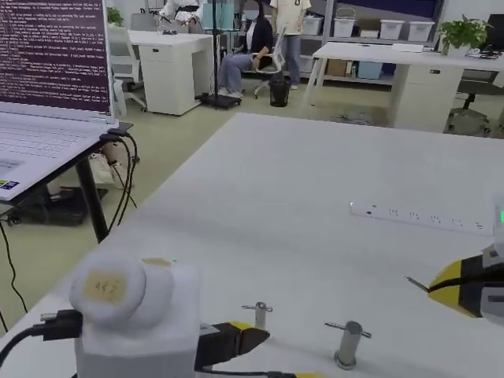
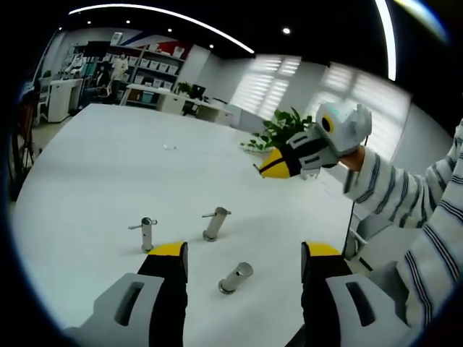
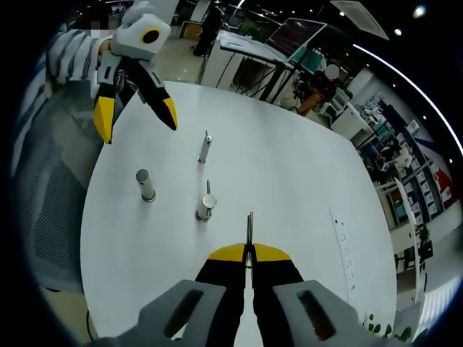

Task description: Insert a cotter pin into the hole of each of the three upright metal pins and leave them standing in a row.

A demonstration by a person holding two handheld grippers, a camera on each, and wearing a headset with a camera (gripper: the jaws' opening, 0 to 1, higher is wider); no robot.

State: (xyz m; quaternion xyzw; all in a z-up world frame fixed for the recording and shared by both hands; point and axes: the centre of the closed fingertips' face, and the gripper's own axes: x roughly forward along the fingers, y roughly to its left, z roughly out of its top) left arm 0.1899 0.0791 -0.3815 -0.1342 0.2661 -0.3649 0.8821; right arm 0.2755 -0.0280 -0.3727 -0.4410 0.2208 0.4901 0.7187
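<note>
Right gripper [image 3: 249,253]: jaws pinched together on a cotter pin [image 3: 250,235]. The pin sticks straight out past the yellow tips. In the head view I see this gripper hanging above the tabletop [image 1: 315,181] at its right side, clear of the surface, pin tip pointing left.

Left gripper [image 2: 246,256]: jaws spread wide, nothing between the pads. It sits low over the near edge of the tabletop. The right gripper view confirms the same wide spread.

Metal pins, all close to the near edge:
- first metal pin [image 1: 259,313]: upright, a cotter pin crosswise through its top.
- second metal pin [image 1: 347,344]: just right of the first and a bit nearer the edge, upright, also with a cotter pin through it.
- third metal pin [image 2: 236,277]: bare, no cotter pin in it. It lies between the left gripper's open jaws in that gripper's own view, touching neither. It reads as standing in the right gripper view and tilted in the left gripper view, so I can't tell for certain.

The three are near each other but apart, more a loose triangle than one line.

Power strip [image 1: 421,218] lies flat toward the right edge, well apart from the pins. Laptop [image 1: 47,87] is open on a separate stand off the left edge, screen lit. Striped sleeve [image 2: 405,210] shows behind the right gripper.
</note>
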